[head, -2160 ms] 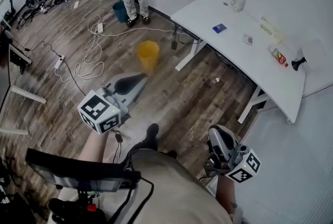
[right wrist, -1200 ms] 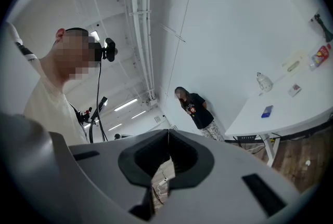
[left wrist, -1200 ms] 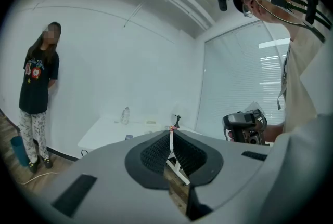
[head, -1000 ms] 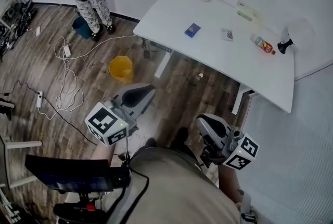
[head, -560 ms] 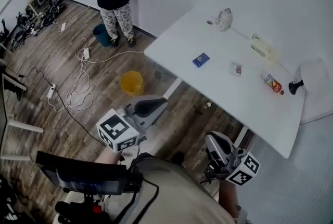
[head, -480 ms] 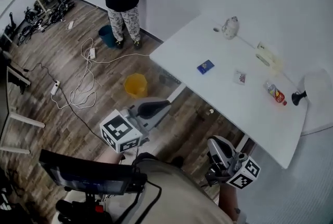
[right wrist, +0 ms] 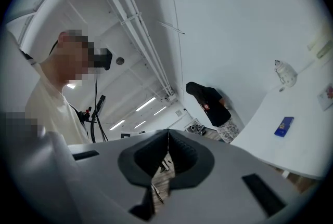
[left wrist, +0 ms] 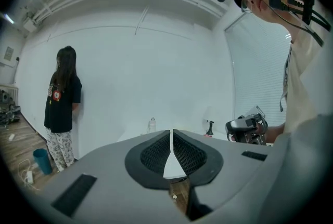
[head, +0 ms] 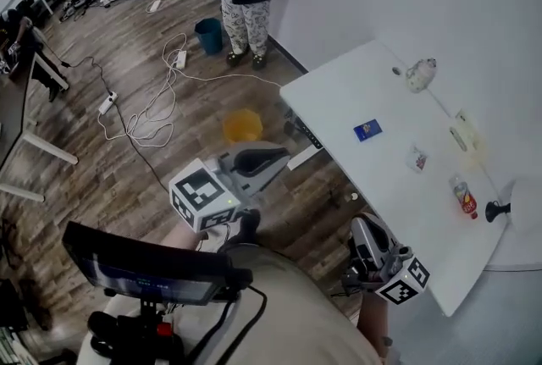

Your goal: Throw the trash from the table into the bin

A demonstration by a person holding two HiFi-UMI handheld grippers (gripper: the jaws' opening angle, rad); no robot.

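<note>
Trash lies on the white table (head: 332,94), right of frame: blue packet (head: 367,130), small wrapper (head: 416,159), bottle (head: 464,197). Yellow bin (head: 242,125) stands on the floor at centre, near the table's left end. Left gripper (head: 282,157) at lower centre and right gripper (head: 361,226) at lower right both have jaws closed together, holding nothing.

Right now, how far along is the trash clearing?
Done: nothing that shows; the inside of the yellow bin cannot be made out. In hand: nothing, since the left tongs and right tongs are both shut and empty. Left: the blue packet, small wrapper, red-labelled bottle, crumpled clear item and pale item all lie on the table.
</note>
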